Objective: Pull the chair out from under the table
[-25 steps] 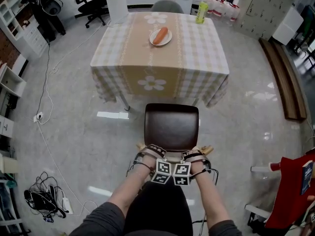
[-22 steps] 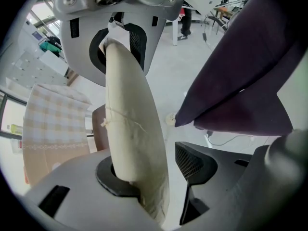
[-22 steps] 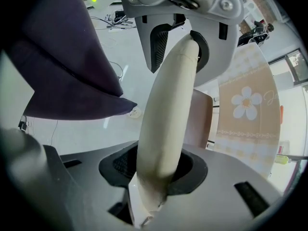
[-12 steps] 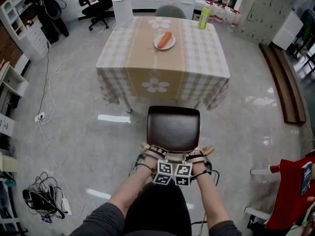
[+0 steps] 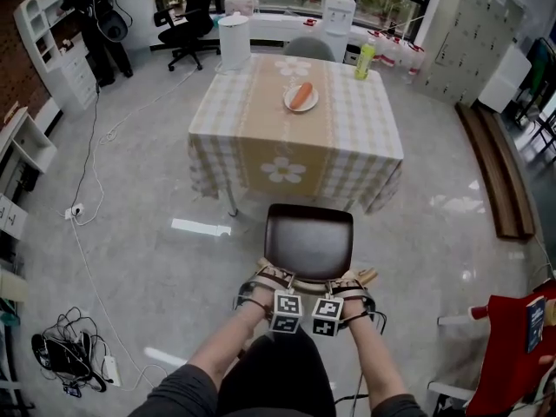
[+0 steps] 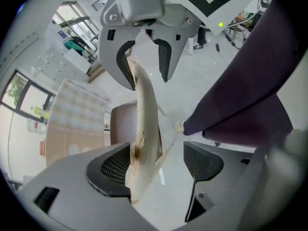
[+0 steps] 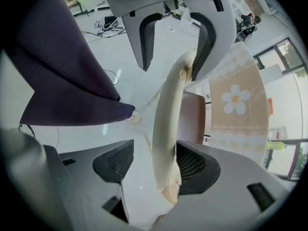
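chair (image 5: 308, 241) legs: hidden under seat | far chair (image 5: 310, 49): mostly behind table (image 5: 365, 137) | red cloth (image 5: 512, 341): cut by right edge | food on plate (image 5: 290, 105): too small

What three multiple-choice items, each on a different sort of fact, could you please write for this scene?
1. The carrot lies: A on the plate; B on a shelf; C on the floor.
2. The chair seat is: A white; B dark brown; C green.
3. Jaws of the left gripper are: A shut, empty; B shut on a cloth; C open.
Key: A, it rests on the plate; B, the seat looks dark brown; C, jaws have just been opening, pads apart round the chair back.
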